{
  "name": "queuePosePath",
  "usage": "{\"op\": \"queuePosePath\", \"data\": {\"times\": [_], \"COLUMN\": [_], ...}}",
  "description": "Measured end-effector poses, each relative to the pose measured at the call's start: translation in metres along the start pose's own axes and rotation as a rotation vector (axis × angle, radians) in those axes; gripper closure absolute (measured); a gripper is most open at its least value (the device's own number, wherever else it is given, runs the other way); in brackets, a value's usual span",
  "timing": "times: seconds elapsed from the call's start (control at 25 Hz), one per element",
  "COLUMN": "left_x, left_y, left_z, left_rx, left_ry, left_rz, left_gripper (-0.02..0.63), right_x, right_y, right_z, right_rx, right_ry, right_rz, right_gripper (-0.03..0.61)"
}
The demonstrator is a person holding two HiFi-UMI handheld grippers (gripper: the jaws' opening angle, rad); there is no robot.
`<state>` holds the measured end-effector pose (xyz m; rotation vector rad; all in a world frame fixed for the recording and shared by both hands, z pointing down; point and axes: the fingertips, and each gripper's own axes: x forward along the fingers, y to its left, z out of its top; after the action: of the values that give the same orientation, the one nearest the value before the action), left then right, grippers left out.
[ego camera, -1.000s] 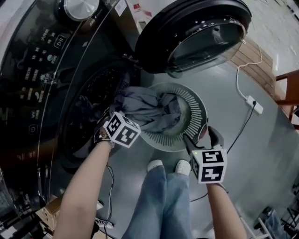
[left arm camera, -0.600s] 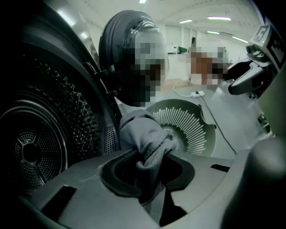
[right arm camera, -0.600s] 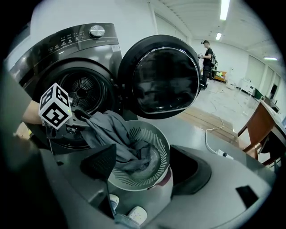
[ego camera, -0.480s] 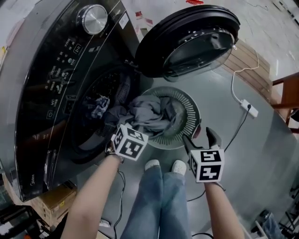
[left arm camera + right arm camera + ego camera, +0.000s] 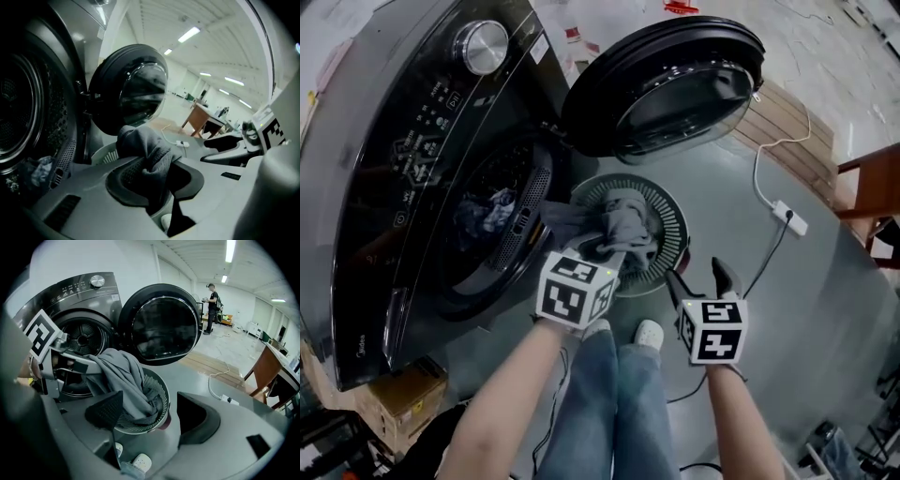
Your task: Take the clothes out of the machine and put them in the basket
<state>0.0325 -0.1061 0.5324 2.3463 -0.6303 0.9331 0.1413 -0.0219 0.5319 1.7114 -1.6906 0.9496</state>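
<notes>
The left gripper [image 5: 159, 174] is clamped on a grey garment [image 5: 623, 225] that trails into the slatted laundry basket [image 5: 677, 225]. The right gripper [image 5: 695, 274] is parted and empty. Clothes [image 5: 492, 208] left in the drum [image 5: 464, 253] are dim and indistinct.

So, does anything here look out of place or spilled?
Nothing is spilled or damaged. The grey garment is only half in the basket: one end is clamped in the left gripper, and it drapes across the rim. A bluish cloth lies in the drum.
</notes>
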Motion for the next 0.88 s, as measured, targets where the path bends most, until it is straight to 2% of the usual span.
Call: {"op": "queuePosePath", "data": {"times": [0.2, 0.44, 0.52, 0.6, 0.68, 0.76, 0.8, 0.88], "left_x": [0.006, 0.011, 0.015, 0.022, 0.028, 0.029, 0.029, 0.029], "left_y": [-0.017, -0.026, -0.021, -0.010, 0.002, 0.013, 0.018, 0.027], "left_z": [0.011, 0.016, 0.012, 0.002, -0.008, -0.010, -0.009, -0.009], "left_rx": [-0.068, -0.235, -0.265, -0.270, -0.289, -0.334, -0.350, -0.342], "left_ry": [-0.042, -0.106, -0.103, -0.055, -0.017, -0.030, -0.043, -0.047], "left_rz": [-0.044, -0.127, -0.096, -0.021, 0.041, 0.073, 0.084, 0.108], "left_gripper": [0.525, 0.525, 0.525, 0.517, 0.447, 0.297, 0.249, 0.233], "right_x": [-0.003, -0.003, -0.002, -0.001, 0.001, 0.003, 0.005, 0.009], "right_y": [-0.014, -0.022, -0.022, -0.022, -0.023, -0.023, -0.022, -0.022], "right_z": [-0.003, -0.012, -0.013, -0.015, -0.016, -0.017, -0.017, -0.020], "right_rx": [0.020, 0.044, 0.045, 0.044, 0.042, 0.045, 0.047, 0.049], "right_ry": [0.000, 0.010, 0.013, 0.017, 0.021, 0.022, 0.022, 0.024], "right_rz": [-0.018, -0.029, -0.028, -0.027, -0.028, -0.028, -0.028, -0.027], "right_gripper": [0.222, 0.229, 0.230, 0.232, 0.233, 0.233, 0.235, 0.235]}}
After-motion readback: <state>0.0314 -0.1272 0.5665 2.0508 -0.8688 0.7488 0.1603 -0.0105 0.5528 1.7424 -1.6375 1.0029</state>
